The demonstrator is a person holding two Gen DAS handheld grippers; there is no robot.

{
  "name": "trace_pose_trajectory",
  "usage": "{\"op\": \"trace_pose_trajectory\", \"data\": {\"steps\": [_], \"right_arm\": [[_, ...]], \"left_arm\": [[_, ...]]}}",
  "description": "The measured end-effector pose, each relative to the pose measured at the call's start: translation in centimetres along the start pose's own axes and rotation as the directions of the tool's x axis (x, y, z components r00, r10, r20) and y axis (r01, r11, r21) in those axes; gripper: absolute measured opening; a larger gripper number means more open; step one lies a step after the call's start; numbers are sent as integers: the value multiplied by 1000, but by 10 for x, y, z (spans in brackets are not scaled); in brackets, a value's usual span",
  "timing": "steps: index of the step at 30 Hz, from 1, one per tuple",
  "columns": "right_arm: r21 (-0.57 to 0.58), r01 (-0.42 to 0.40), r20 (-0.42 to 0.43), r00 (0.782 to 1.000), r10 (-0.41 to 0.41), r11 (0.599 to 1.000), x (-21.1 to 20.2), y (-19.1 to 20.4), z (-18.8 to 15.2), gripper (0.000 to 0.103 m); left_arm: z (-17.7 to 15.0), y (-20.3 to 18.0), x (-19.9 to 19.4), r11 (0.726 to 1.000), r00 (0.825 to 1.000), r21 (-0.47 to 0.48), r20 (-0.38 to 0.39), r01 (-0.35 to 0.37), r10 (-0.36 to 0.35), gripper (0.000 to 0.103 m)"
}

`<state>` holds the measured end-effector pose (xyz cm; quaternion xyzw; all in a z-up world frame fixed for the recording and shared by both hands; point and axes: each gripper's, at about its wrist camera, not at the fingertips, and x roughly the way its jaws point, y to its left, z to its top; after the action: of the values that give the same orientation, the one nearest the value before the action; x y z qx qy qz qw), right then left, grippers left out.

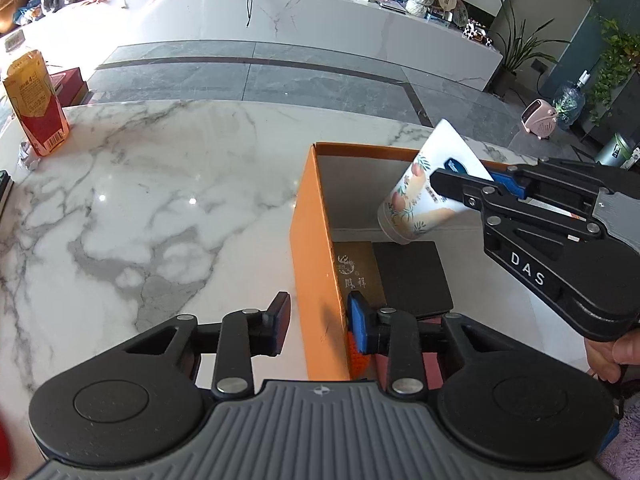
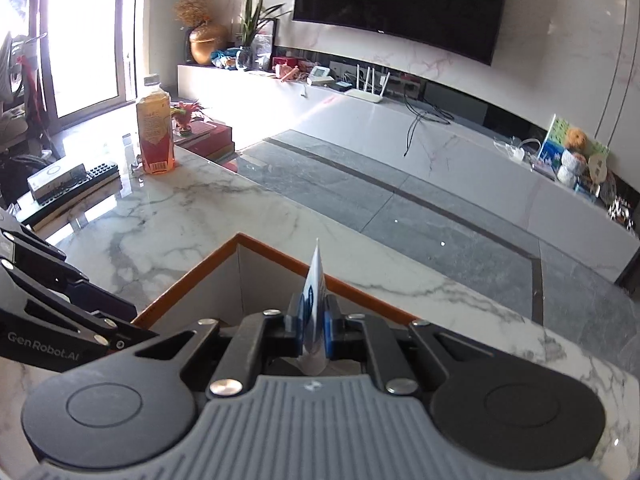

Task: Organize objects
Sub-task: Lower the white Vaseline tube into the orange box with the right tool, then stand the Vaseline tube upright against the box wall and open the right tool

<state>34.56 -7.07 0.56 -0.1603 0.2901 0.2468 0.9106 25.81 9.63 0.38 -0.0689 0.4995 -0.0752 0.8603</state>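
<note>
A white squeeze tube (image 1: 424, 188) printed with peaches and leaves is held by its flat crimped end between the closed right tongs (image 1: 460, 176), cap end tilted down above the open orange box (image 1: 316, 248) on the marble bench (image 1: 160, 208). The box's near wall is straddled by the left tongs (image 1: 320, 320), half open, one pad outside and one inside; whether the wall is pressed cannot be told. Flat dark items (image 1: 408, 280) on the box floor are partly covered. From the right wrist view the tube (image 2: 314, 300) is seen only edge-on.
</note>
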Motion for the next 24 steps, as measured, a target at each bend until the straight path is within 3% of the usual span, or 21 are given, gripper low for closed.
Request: {"op": "trace_pose_trajectory", "data": {"steps": [4,10,18,24], "right_arm": [[-99,33,59,998,-27,995,8,19,-3,9],[-184,4,92,996,13,983,17,33,-3,8],[-170,-48,48,997,57,984,21,9,-3,9],[-170,-147,-40,989,143,974,19,-11,4,9]], "left_arm": [[0,-1,3,1000,1000,10,-12,1,-1,32],[1,-5,3,1000,1000,21,-10,-3,3,30],[2,-8,6,999,1000,33,-21,-14,15,30],[3,-10,7,999,1000,40,-24,-14,15,30]]}}
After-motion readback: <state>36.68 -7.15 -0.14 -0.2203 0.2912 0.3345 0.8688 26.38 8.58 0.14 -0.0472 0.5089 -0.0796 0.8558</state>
